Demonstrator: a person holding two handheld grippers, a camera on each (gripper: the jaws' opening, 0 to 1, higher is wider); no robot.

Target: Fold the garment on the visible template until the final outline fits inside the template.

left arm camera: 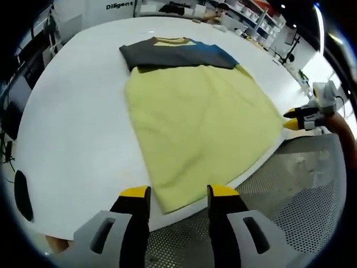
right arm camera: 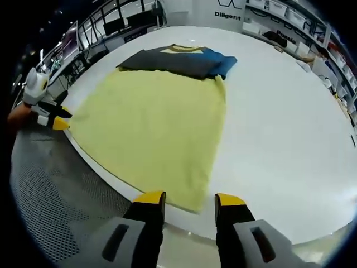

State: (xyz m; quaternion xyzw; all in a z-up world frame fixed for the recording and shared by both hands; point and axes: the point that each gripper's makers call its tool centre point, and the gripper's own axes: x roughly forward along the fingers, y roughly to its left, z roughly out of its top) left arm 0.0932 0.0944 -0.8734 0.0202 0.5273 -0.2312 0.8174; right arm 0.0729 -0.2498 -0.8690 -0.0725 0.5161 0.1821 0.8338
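Note:
A pale yellow garment (left arm camera: 201, 123) lies flat on the white board (left arm camera: 72, 111), hem toward me. Its dark grey sleeve (left arm camera: 167, 56) and blue sleeve (left arm camera: 215, 54) are folded across the far end. My left gripper (left arm camera: 178, 192) stands open just short of one hem corner, which lies between the jaws' line. In the same view my right gripper (left arm camera: 298, 118) shows at the right, its yellow tips at the other hem corner. In the right gripper view the right gripper (right arm camera: 191, 199) is open at the garment's (right arm camera: 150, 123) near corner, and the left gripper (right arm camera: 53, 120) sits at the far-left corner.
The white board (right arm camera: 279, 123) rests on a grey perforated metal surface (left arm camera: 301, 173) (right arm camera: 50, 190) that runs along its near edge. Shelves with boxes (right arm camera: 290, 22) line the back of the room. Wide bare board lies on both sides of the garment.

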